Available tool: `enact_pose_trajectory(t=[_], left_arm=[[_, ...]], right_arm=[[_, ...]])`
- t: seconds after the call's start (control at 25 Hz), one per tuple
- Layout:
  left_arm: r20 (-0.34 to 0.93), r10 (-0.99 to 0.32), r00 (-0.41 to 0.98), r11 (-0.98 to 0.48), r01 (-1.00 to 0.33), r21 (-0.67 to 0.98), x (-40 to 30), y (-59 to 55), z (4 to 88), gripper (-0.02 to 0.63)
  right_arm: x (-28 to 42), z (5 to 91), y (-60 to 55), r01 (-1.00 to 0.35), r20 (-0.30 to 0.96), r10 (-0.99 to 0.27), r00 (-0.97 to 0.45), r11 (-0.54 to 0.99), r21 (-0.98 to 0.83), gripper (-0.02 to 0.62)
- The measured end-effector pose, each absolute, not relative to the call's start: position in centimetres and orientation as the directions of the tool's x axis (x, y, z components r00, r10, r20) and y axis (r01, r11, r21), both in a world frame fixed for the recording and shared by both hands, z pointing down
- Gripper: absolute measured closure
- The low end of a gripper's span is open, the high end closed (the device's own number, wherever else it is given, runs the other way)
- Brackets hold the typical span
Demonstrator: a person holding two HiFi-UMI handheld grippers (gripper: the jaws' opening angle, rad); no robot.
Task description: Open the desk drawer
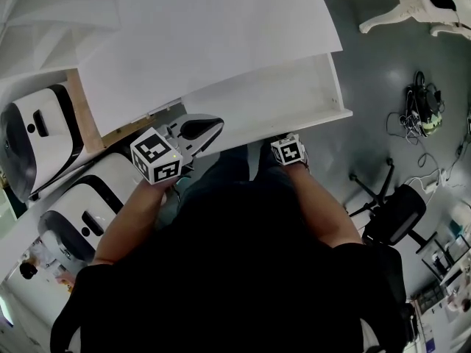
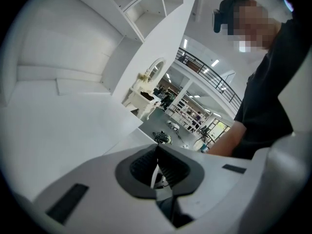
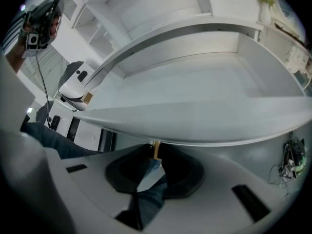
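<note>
White desk (image 1: 206, 35), drawer (image 1: 335, 87) out; right gripper (image 3: 155, 155), fingers tight on its knob (image 3: 155, 148); left gripper (image 2: 156, 147), fingers together.

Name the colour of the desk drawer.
White; the drawer shows best in the head view.

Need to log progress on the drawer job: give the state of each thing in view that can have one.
drawer: open, nothing seen inside.
drawer knob: clamped between the right gripper's jaws.
right gripper: shut on the drawer knob.
left gripper: shut, holding nothing.
</note>
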State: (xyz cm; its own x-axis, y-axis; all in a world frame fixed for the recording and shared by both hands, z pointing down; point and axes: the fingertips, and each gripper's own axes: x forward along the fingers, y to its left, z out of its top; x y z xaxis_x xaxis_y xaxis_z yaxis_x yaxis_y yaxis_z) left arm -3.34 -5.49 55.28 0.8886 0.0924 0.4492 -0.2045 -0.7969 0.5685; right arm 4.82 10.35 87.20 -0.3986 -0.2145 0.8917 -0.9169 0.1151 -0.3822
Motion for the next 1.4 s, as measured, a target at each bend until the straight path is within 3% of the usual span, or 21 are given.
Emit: enact_pose_trajectory(t=[0.68,1.4], left_arm=[[0.439,0.161,0.884,-0.795,-0.147,0.589,0.7,-2.9,56.2,0.597],[0.410,0.108,0.906,-0.803,-0.164,0.573,2.2,-4.0,54.9,0.597]], right_arm=[[4.7,87.2,12.4,-0.899,0.874,-0.213,-0.437,0.123,-0.420,0.522],[9.1,85.5,14.5,-0.894,0.889,-0.134,-0.438,0.170,-0.415,0.514]])
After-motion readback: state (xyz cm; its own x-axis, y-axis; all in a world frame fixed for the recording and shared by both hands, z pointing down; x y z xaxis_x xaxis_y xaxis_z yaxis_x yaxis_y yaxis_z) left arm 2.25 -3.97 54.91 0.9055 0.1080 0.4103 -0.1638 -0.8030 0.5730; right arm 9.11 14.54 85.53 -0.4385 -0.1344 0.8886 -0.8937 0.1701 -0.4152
